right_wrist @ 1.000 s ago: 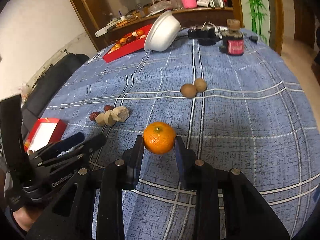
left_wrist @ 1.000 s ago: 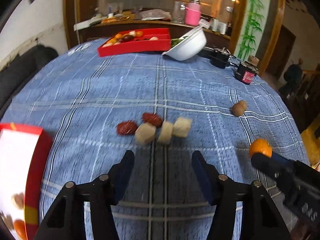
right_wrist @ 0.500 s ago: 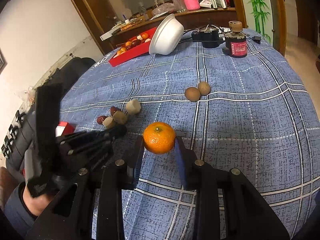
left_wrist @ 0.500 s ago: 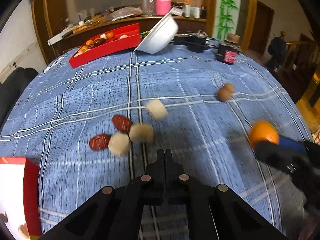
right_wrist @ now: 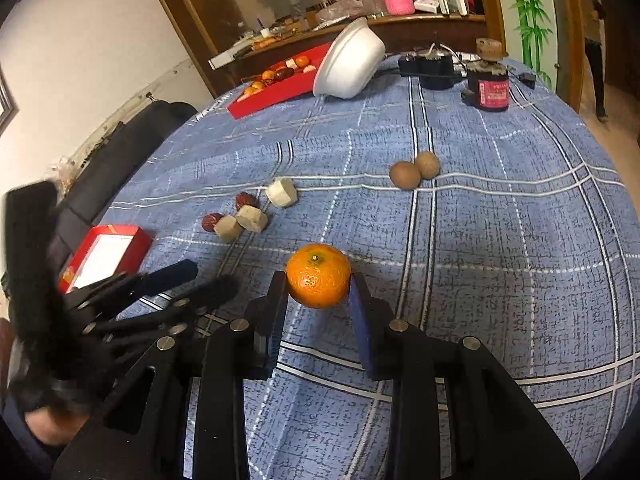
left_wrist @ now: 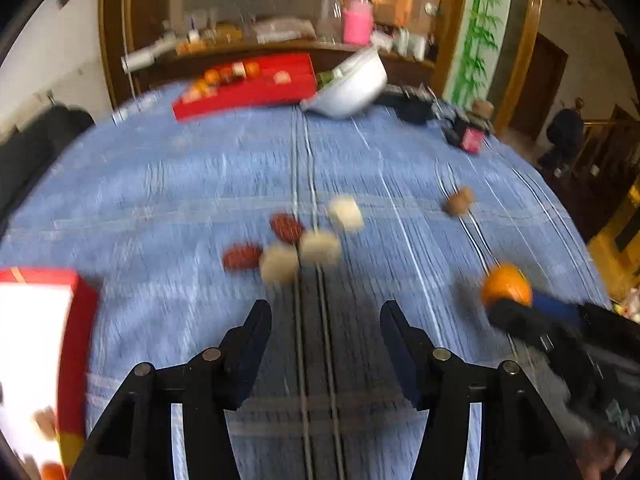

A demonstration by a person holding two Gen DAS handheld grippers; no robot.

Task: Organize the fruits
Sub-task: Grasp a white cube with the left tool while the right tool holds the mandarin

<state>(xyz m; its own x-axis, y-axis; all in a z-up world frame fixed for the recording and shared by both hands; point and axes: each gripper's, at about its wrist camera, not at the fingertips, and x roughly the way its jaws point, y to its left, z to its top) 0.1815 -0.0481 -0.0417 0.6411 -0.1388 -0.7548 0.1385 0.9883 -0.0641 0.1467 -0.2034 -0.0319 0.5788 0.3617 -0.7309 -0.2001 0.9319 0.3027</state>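
Note:
My right gripper (right_wrist: 319, 280) is shut on an orange mandarin (right_wrist: 319, 275) and holds it above the blue checked tablecloth (right_wrist: 500, 248). It shows at the right of the left wrist view (left_wrist: 506, 285). My left gripper (left_wrist: 325, 314) is open and empty, just short of a cluster of two red dates (left_wrist: 242, 257) and three pale fruit chunks (left_wrist: 320, 246). The cluster also shows in the right wrist view (right_wrist: 250, 218). Two brown round fruits (right_wrist: 414, 170) lie further right. The left wrist view is motion-blurred.
A red tray (right_wrist: 276, 92) with several fruits and a tilted white bowl (right_wrist: 350, 66) stand at the table's far edge. A red box (right_wrist: 104, 256) lies near the left edge. A dark jar (right_wrist: 490, 84) and black devices (right_wrist: 430, 66) stand at the back right.
My left gripper has opened from shut and swung back to face the date and chunk cluster. One pale chunk lies apart from the others. My right gripper still holds the mandarin.

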